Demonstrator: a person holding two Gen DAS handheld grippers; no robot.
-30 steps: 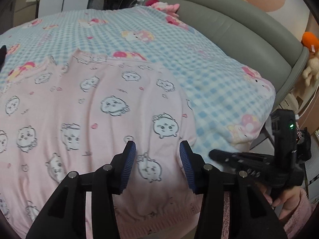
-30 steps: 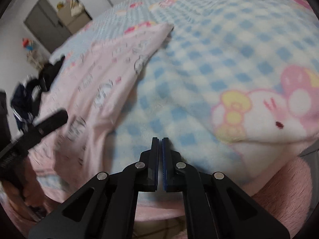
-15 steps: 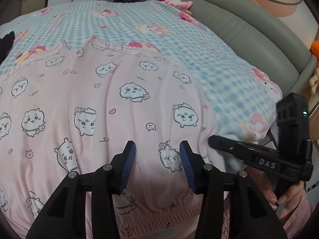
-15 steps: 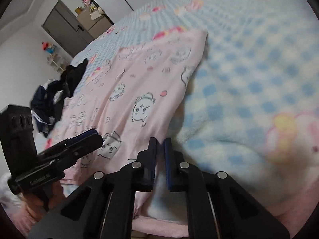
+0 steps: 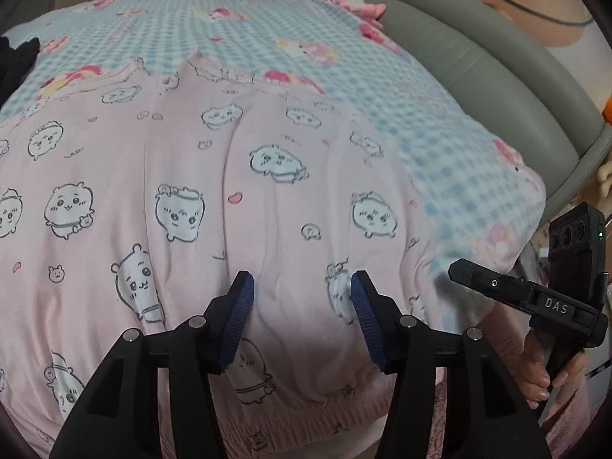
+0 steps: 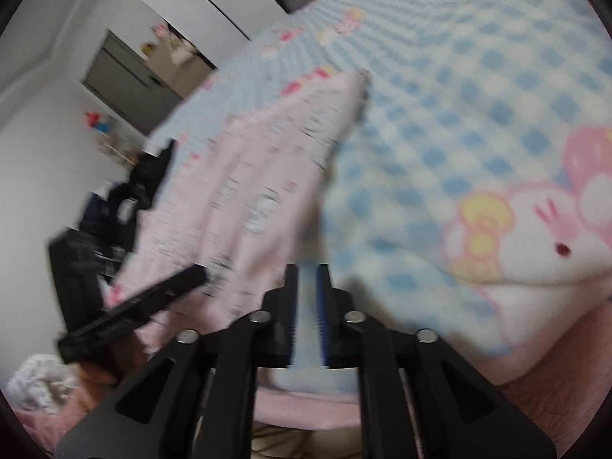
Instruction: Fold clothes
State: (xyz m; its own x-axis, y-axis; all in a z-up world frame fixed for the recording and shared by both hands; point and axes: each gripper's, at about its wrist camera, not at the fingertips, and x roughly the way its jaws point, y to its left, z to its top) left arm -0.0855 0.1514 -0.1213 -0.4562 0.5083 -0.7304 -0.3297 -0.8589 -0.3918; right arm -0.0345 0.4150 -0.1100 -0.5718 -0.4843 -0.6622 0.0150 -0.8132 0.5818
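Note:
A pink garment (image 5: 237,176) printed with white cartoon animals lies flat on a blue checked blanket (image 5: 451,153); its ribbed hem is nearest me. My left gripper (image 5: 301,281) hovers just above the cloth near that hem. Its jaws are opening, and only the flat fabric lies below them. In the right wrist view, which is blurred, my right gripper (image 6: 308,269) hangs over the blanket (image 6: 440,122) beside the garment's right edge (image 6: 267,176). Its jaws are opening to a narrow gap with nothing gripped. Each gripper shows in the other's view: right gripper (image 5: 457,267), left gripper (image 6: 199,275).
A grey padded headboard (image 5: 497,76) curves along the far right of the bed, with a pink plush (image 5: 359,4) against it. Dark clothes (image 6: 145,176) are piled at the bed's left edge. A white bundle (image 6: 38,382) lies low on the left. A hand (image 5: 539,378) holds the right gripper.
My left gripper has come lower and closer over the garment's hem, and its jaws stand a little wider. The right gripper's shut jaws have parted, and its view has swung.

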